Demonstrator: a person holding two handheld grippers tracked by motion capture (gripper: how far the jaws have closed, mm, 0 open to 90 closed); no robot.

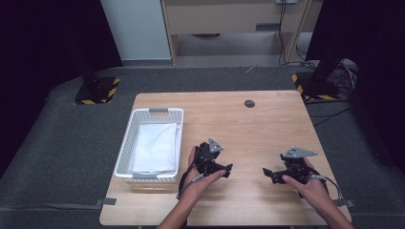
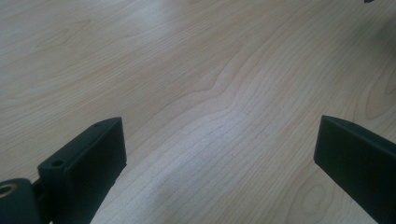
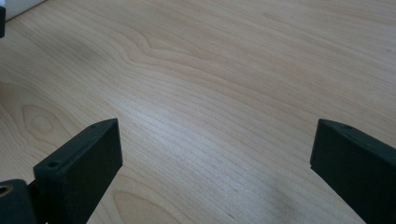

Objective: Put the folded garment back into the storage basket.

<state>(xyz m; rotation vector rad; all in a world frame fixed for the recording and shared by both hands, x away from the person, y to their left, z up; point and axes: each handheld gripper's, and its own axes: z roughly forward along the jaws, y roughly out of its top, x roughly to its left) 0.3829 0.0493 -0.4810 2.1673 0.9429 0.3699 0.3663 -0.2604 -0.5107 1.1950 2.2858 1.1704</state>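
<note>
High view: your left claw point(image 1: 228, 170) and right claw point(image 1: 267, 172) sit low over the near half of the desk point(image 1: 267, 119), tips facing each other, well apart. Both are spread wide, nothing between the jaws; each gripper view shows bare wood under its own claw. The basket point(image 1: 125, 143) stands at the desk's left edge, just left of your left hand point(image 1: 200, 179), with a folded white cloth point(image 1: 155, 148) lying inside.

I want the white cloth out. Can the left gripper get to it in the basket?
Probably yes. The left gripper is open beside the white basket, the basket has no lid, and the folded white cloth lies uncovered inside. Only the basket's wall needs clearing.
</note>
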